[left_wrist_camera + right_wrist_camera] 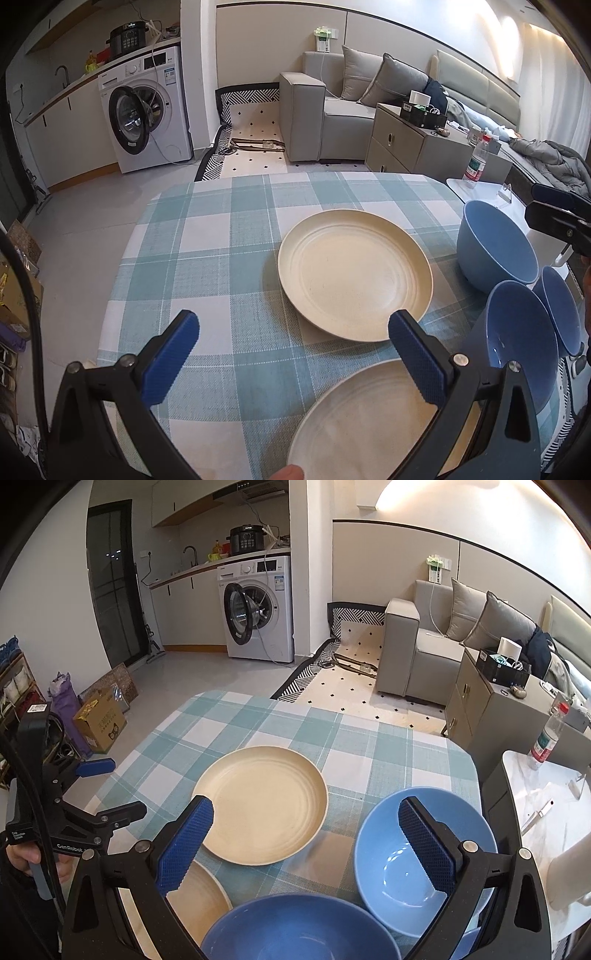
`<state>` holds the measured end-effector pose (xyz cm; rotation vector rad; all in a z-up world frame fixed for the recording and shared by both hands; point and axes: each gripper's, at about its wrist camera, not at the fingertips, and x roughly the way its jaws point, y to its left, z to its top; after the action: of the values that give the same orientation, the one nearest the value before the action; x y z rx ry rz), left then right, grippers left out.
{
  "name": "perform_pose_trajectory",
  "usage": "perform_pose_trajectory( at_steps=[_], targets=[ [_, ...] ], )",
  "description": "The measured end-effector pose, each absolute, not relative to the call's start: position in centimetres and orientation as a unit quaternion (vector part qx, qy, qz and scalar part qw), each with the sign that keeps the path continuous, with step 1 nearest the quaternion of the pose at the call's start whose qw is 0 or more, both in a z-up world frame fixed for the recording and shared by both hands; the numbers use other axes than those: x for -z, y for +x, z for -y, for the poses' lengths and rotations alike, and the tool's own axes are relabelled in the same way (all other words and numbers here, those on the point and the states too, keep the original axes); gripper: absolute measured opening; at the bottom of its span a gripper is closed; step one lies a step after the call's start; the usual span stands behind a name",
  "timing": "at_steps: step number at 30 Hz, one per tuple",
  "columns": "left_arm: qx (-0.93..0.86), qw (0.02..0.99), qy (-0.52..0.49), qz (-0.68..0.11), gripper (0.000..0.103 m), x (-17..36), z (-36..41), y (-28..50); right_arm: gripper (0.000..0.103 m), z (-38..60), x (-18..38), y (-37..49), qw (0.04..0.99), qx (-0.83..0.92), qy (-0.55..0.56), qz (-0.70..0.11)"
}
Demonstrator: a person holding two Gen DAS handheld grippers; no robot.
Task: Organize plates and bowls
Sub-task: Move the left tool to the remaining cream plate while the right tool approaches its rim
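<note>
**On a checked tablecloth, plates and bowls spread out under two open grippers**

Over the near edge of the table (pixel 236 236), seen from the left wrist: left gripper (pixel 291 334) spread wide, blue pads (pixel 171 356) well apart, nothing between them. Right pad poised above the far rim of the near cream plate (pixel 354 417), contact impossible to judge. Far cream plate (pixel 354 275) flat at the cloth's middle, apart from the near one. To the right, three blue bowls: the large blue bowl (pixel 496 245) farthest, a second blue bowl (pixel 522 332) nearer and close beside the near plate, a third blue bowl (pixel 561 310) at the right edge, partly cut off. Right gripper (pixel 554 214) entering from the far right, above the large bowl, opening hard to read from here. Beyond the table, washing machine (pixel 144 110) far left, grey sofa (pixel 332 110) far centre.

From the right wrist: right gripper (pixel 301 829) likewise wide open and empty, hanging above the near right part of the cloth. Far cream plate (pixel 262 803) ahead of the left pad; large blue bowl (pixel 417 864) under the right pad, not gripped. Second blue bowl (pixel 299 930) nearest, at bottom centre; near cream plate (pixel 195 893) partly hidden behind the left finger. Left gripper (pixel 99 786) at far left, held off the table's left edge, also open. Water bottle (pixel 550 734) upright on the white side table (pixel 532 797) to the right.
</note>
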<state>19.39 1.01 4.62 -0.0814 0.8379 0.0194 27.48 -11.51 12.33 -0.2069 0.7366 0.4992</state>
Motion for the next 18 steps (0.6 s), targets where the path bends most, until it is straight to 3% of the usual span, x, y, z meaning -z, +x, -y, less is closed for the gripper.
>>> perform_pose_trajectory(
  at_steps=[18],
  targets=[
    [-0.018,0.899,-0.049,-0.435,0.103,-2.7,-2.0,21.8,0.102,7.8,-9.1,31.9,0.860,-0.259,-0.104,-0.426]
  ],
)
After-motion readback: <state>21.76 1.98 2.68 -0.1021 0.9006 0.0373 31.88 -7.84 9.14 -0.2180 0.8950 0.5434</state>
